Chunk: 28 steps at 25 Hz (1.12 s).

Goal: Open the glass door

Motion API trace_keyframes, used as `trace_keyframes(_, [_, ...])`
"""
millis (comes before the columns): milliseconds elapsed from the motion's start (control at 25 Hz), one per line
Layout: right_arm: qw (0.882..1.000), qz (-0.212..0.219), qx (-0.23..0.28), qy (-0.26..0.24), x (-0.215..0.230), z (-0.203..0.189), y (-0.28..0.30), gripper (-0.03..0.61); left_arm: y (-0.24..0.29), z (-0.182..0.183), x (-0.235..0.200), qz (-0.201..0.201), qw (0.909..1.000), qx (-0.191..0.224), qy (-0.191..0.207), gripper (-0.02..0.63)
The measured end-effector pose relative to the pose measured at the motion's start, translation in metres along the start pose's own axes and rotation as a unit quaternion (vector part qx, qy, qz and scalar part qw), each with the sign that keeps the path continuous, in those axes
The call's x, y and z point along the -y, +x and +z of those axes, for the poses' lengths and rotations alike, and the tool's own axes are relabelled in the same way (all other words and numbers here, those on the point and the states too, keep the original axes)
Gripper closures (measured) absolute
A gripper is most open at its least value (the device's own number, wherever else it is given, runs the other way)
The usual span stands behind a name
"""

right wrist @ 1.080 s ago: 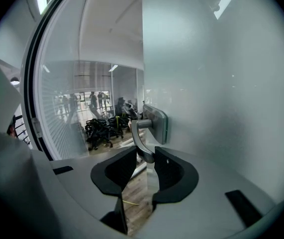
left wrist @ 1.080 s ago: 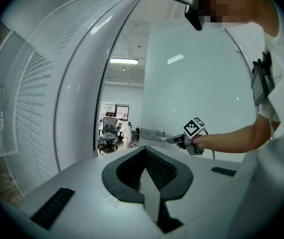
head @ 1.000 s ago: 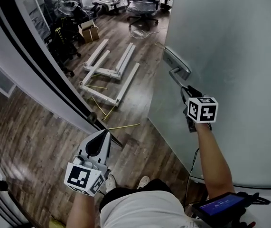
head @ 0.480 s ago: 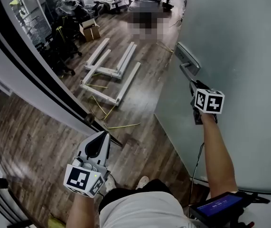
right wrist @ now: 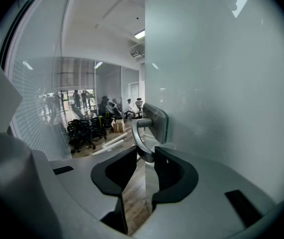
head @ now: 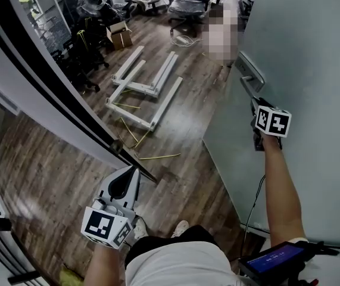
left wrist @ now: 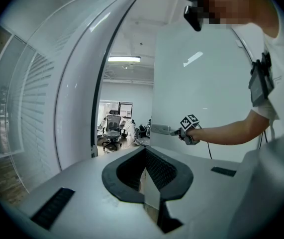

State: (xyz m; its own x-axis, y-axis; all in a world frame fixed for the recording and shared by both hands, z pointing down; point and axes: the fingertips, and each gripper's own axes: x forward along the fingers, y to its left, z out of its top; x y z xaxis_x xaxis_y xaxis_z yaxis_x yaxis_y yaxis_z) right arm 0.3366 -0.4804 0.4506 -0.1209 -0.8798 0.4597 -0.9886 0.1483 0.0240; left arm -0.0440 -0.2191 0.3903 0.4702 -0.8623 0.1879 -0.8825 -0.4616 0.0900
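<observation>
The frosted glass door [head: 312, 52] stands swung open at the right. Its metal lever handle [head: 248, 82] sits on a plate at the door's edge. My right gripper [head: 258, 109] is shut on the handle's curved end, which lies between the black pads [right wrist: 169, 166] in the right gripper view, handle [right wrist: 141, 133] rising from them. The left gripper view also shows the right gripper [left wrist: 184, 132] on the handle [left wrist: 162, 130]. My left gripper [head: 129, 170] hangs low over the wooden floor, pointing into the doorway, jaws together and holding nothing [left wrist: 144, 156].
The door frame and glass wall [head: 50, 94] run along the left. Past the doorway, white frame parts [head: 146, 91] and yellow strips [head: 158, 157] lie on the floor. Office chairs [head: 187, 5] and a cardboard box [head: 121, 37] stand farther back, near a person [head: 223, 31].
The door's edge and handle have swung further right and away, with my right gripper moving along on the handle. The doorway gap is wider. The left gripper has stayed put.
</observation>
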Motion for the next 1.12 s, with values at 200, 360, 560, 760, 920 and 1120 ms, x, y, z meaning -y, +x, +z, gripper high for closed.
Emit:
trace_keyframes(200, [1.0,-0.007,0.005,0.001,0.009,0.002,0.005,0.463,-0.001,-0.003,0.006,0.0,1.0,-0.007,0.002,0.612])
trace_keyframes(360, [1.0,-0.021,0.013,-0.011,0.015,0.004,0.004,0.462,-0.001,-0.002,0.011,-0.002,0.9999,-0.007,0.007,0.613])
trace_keyframes(560, [0.998,-0.031,0.061,-0.001,0.021,0.02,-0.017,0.462,-0.001,-0.001,0.008,-0.003,0.9999,-0.003,0.012,0.613])
trace_keyframes(760, [0.992,0.005,0.129,-0.008,-0.015,0.043,-0.074,0.466,0.001,0.001,0.015,-0.026,0.9996,0.004,0.014,0.612])
trace_keyframes(920, [0.982,0.032,0.186,-0.02,-0.054,0.055,-0.132,0.547,0.002,0.009,0.019,-0.058,0.9979,0.012,0.025,0.614])
trace_keyframes(1120, [0.975,0.031,0.219,-0.026,-0.096,0.056,-0.196,0.575,-0.001,0.016,0.018,-0.107,0.9935,0.02,0.032,0.614])
